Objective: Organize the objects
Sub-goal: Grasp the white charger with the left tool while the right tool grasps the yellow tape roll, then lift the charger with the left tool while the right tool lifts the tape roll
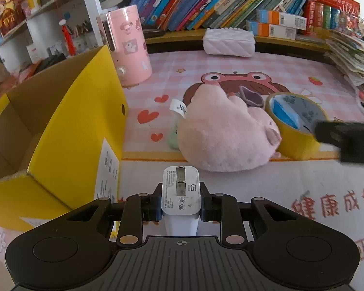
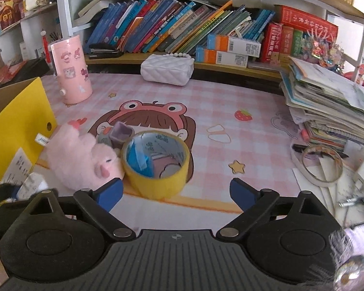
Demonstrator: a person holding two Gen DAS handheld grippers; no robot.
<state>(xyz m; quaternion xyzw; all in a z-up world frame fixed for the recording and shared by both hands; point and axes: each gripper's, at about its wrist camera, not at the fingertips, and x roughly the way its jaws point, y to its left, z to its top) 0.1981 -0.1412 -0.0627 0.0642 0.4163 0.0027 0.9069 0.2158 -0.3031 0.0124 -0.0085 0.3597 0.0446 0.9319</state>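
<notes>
- The box on the left is bright yellow outside and plain brown inside.
- The plush toy is pale pink.
- The tape roll is yellow, its inner face blue-grey with print.
- The desk mat is pink-and-white checked, with a frog-hatted cartoon girl, hearts, a strawberry.
- The far canister is pink with stickers.
- The purse is quilted white.
- The charger is white.

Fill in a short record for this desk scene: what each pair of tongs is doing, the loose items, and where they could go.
left tongs: shut on a white charger
right tongs: open, empty, just short of the tape roll
loose items: pink plush, touching the tape roll
container: yellow box, open, left of the plush
backdrop: pink canister, white purse, books
</notes>
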